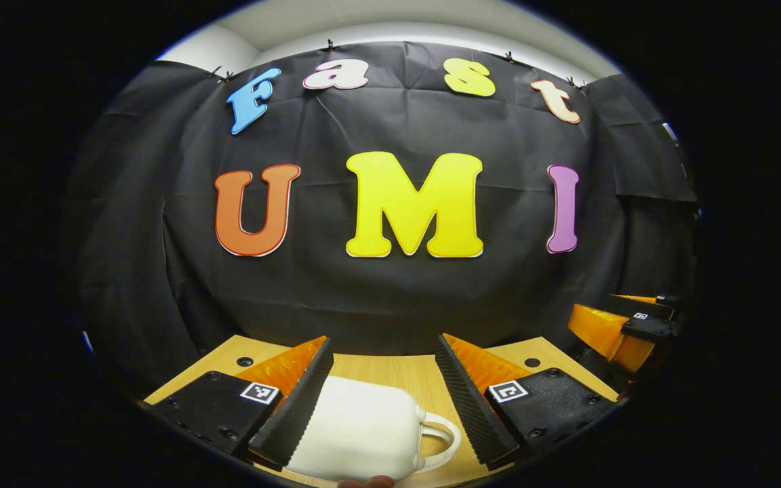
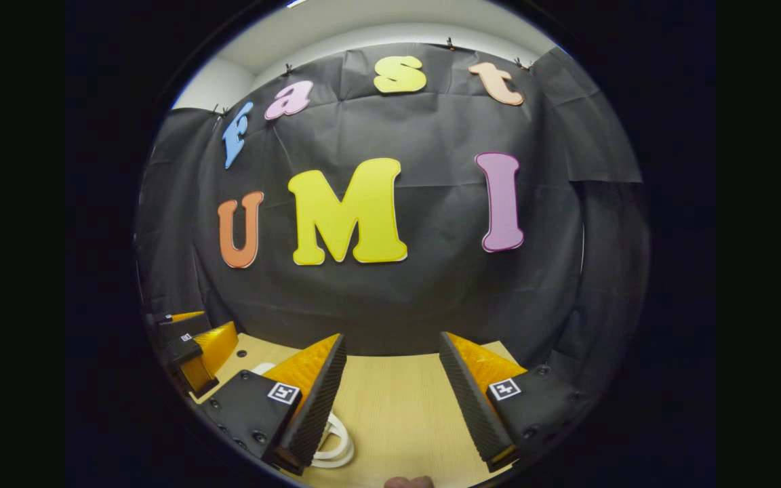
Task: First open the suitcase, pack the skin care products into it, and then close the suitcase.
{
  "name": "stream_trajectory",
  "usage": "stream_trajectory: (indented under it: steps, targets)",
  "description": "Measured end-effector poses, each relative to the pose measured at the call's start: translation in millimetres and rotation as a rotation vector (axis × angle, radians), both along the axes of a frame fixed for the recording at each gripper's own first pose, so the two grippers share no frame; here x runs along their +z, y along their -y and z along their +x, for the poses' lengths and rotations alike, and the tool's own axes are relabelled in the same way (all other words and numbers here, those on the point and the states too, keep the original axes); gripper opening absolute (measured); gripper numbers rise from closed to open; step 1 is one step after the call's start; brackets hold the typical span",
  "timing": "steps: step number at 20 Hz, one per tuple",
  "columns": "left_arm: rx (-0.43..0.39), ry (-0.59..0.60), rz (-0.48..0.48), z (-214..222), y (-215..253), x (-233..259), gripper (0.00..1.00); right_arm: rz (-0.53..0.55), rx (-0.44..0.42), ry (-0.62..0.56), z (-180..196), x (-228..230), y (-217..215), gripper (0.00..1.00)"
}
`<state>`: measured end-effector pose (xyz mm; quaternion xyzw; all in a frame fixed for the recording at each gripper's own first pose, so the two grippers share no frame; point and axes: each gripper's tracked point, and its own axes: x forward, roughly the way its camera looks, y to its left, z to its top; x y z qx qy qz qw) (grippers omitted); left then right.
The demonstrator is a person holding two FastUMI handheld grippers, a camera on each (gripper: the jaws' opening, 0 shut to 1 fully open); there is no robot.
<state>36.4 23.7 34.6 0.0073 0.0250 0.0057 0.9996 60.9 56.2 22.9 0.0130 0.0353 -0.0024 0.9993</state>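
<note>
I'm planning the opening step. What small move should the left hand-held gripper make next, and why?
Probably ease the left hand-held gripper down and forward toward the white hard-shell suitcase. Its jaws stand open above the case, whose white loop handle lies between the fingers, and the case looks closed on the light wooden table.

Even overhead light — sharp, fisheye-bowed edges

The suitcase (image 1: 363, 428) lies on the surface (image 1: 397, 369) between my left gripper's (image 1: 385, 398) spread fingers, nearer the left one, its handle (image 1: 441, 440) pointing right. My right gripper (image 2: 390, 400) stands off to the right, the handle (image 2: 336, 440) just beside its left finger.
</note>
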Motion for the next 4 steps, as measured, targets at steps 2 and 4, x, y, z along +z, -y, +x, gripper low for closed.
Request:
stream_trajectory:
  steps: [2, 4]
  targets:
    - [-0.004, -0.001, 0.0, -0.3, 3.3, -0.1, 0.96, -0.001, 0.0, 0.003, -1.1, 1.6, 0.0, 0.82]
    - [-0.003, -0.001, -0.001, -2.3, 4.1, 0.1, 0.96, -0.002, 0.0, 0.003, -1.0, 2.4, 0.9, 0.82]
